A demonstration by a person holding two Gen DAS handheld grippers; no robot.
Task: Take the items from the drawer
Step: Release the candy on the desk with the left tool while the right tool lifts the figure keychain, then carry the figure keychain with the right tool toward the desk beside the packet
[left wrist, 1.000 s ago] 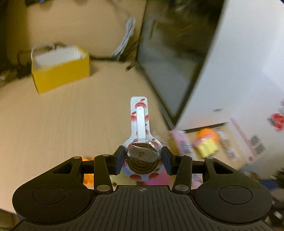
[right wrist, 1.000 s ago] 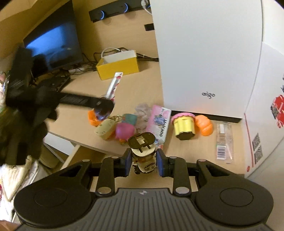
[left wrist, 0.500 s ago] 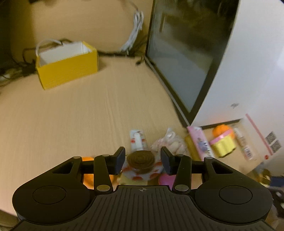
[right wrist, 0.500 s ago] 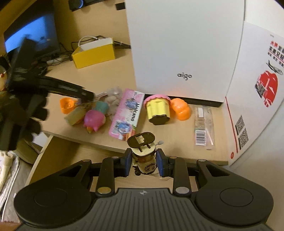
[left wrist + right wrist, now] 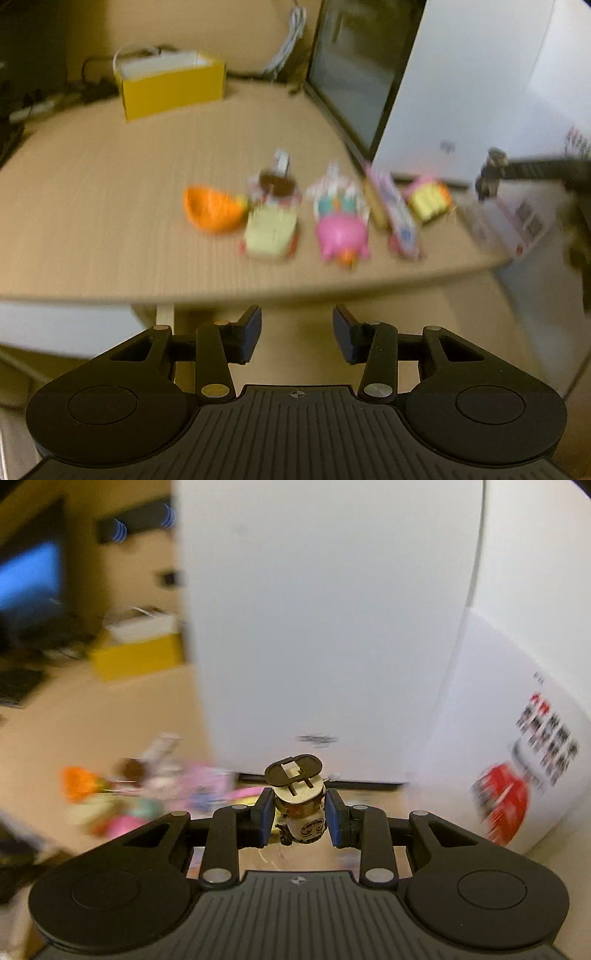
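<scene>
My left gripper (image 5: pixel 297 332) hangs in front of the desk edge, its jaws closing with nothing between them. Beyond it on the desk lie the chocolate lollipop pack (image 5: pixel 275 182), an orange bowl toy (image 5: pixel 210 210), a pale yellow toy (image 5: pixel 271 234), a pink toy (image 5: pixel 341 236), a pink packet (image 5: pixel 395 206) and a cupcake toy (image 5: pixel 428 199). My right gripper (image 5: pixel 299 812) is shut on a small figurine (image 5: pixel 301 805) with a flat brown cap, low over the desk before the white case. That figurine (image 5: pixel 491 173) also shows at the right of the left wrist view.
A tall white computer case (image 5: pixel 325 627) stands close ahead of the right gripper, with a white carton (image 5: pixel 517 757) printed in red to its right. A yellow box (image 5: pixel 171 88) and cables sit at the back of the desk (image 5: pixel 92 206). A monitor glows blue at far left.
The left gripper let go of the lollipop pack on the desk and drew back past the desk edge. The right gripper swung in closer to the white case, still holding the figurine.
</scene>
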